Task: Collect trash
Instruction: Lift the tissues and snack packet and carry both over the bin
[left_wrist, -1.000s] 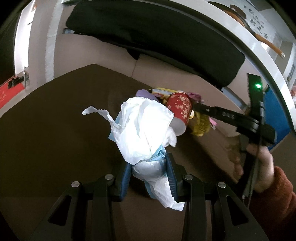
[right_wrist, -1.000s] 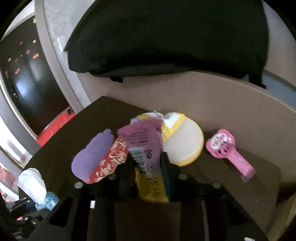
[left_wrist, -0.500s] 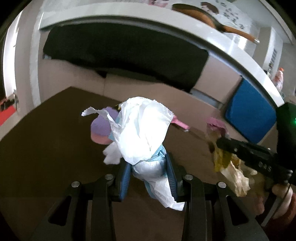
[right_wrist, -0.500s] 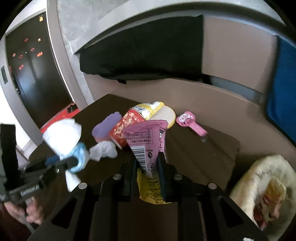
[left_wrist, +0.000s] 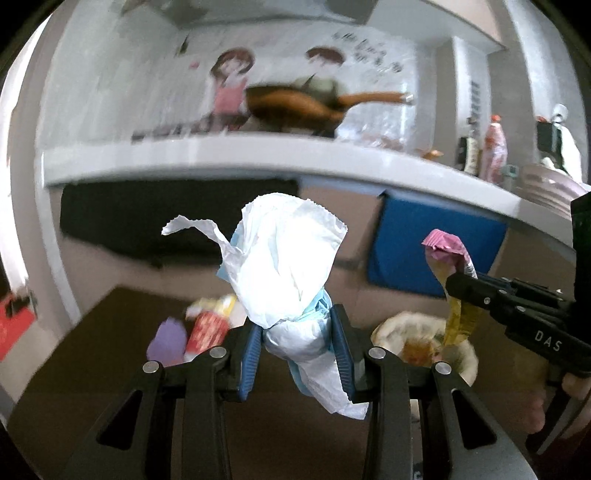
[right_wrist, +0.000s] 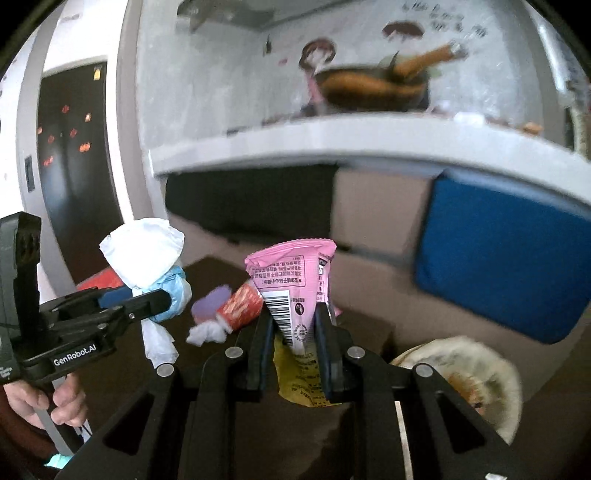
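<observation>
My left gripper (left_wrist: 295, 332) is shut on a wad of white tissue and pale blue wrap (left_wrist: 284, 266), held up above the dark brown table (left_wrist: 92, 354). My right gripper (right_wrist: 293, 332) is shut on a pink snack wrapper (right_wrist: 291, 280) together with a yellow wrapper (right_wrist: 299, 380) hanging below it. Each gripper shows in the other's view: the right gripper (left_wrist: 458, 286) with its wrappers at the right, the left gripper (right_wrist: 162, 297) with the tissue wad (right_wrist: 144, 254) at the left. A trash bin lined with a pale bag (right_wrist: 480, 373) sits low at the right, holding scraps.
A red paper cup (right_wrist: 240, 306), a purple item (right_wrist: 208, 304) and a crumpled tissue (right_wrist: 207, 334) lie on the table. Behind are a beige sofa with a black cloth (left_wrist: 166, 221) and a blue cushion (right_wrist: 498, 258), under a white shelf (left_wrist: 258, 155).
Both grippers have risen and swung right, carrying the tissue wad and the wrappers away from the table pile. The trash bin has come into view below them.
</observation>
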